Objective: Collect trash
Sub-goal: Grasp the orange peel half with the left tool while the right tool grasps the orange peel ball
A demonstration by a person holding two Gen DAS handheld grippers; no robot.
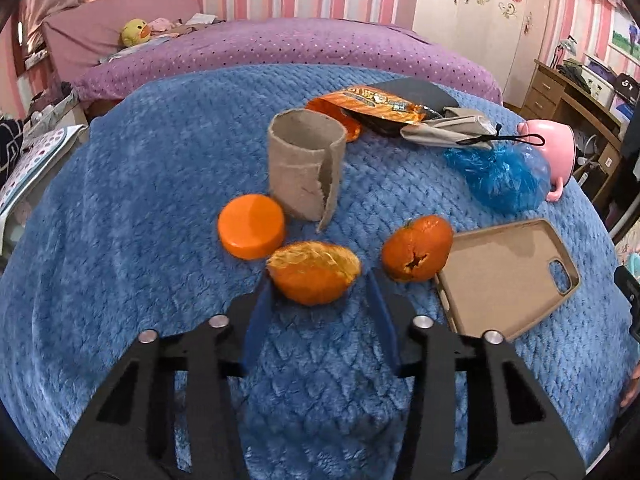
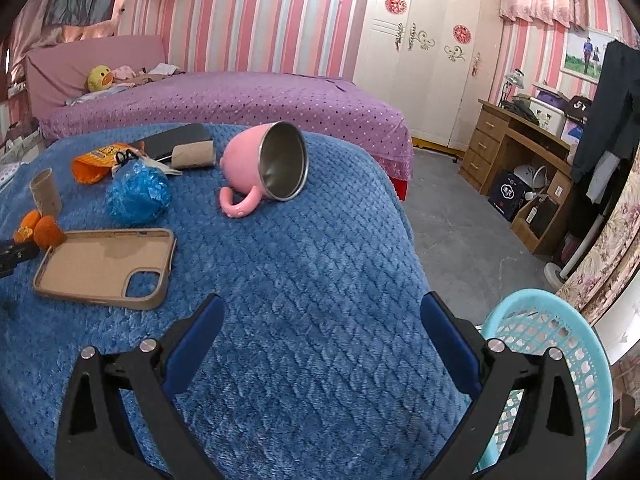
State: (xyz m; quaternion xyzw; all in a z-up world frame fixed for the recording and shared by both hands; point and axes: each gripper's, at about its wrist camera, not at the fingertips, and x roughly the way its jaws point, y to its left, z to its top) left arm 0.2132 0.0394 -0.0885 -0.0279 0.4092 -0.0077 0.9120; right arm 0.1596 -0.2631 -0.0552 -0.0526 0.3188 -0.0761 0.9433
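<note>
- Left tool [image 1: 318, 280], left wrist view: jaws part-closed around the nearer orange peel [image 1: 314, 272]. The left blue pad met the peel's left edge; the right pad stood just off its right edge, a sliver of blanket between. Not a firm grip yet, I judged.
- That peel lay dead ahead of the left tool, at the fingertips, on the blue blanket [image 1: 120, 280] over the desk. Long axis ran side to side, across the jaw gap; torn pithy rim faced up and away.
- Second orange peel [image 1: 418, 248] lay just right of the first, apart from it, its torn hole facing the camera. Orange cap [image 1: 252, 232] just left; torn cardboard tube [image 1: 306, 168] upright behind both.
- Farther back: snack wrapper [image 1: 360, 108], blue plastic bag [image 1: 500, 180], phone case [image 1: 508, 276] open side up, to the right.
- Right tool [image 2: 320, 320], right wrist view: jaws wide apart, nothing between them, over bare blanket.
- Both peels sat far left in this view, next to the left tool's tip [image 2: 16, 254]; the left hand was plainly nearer.
- Teal basket [image 2: 560, 360] stood off the desk's right edge, under the right finger; likely the drop point.
- Pink mug [image 2: 264, 164] lay on its side, mouth turned toward the right tool, handle on the blanket.
</note>
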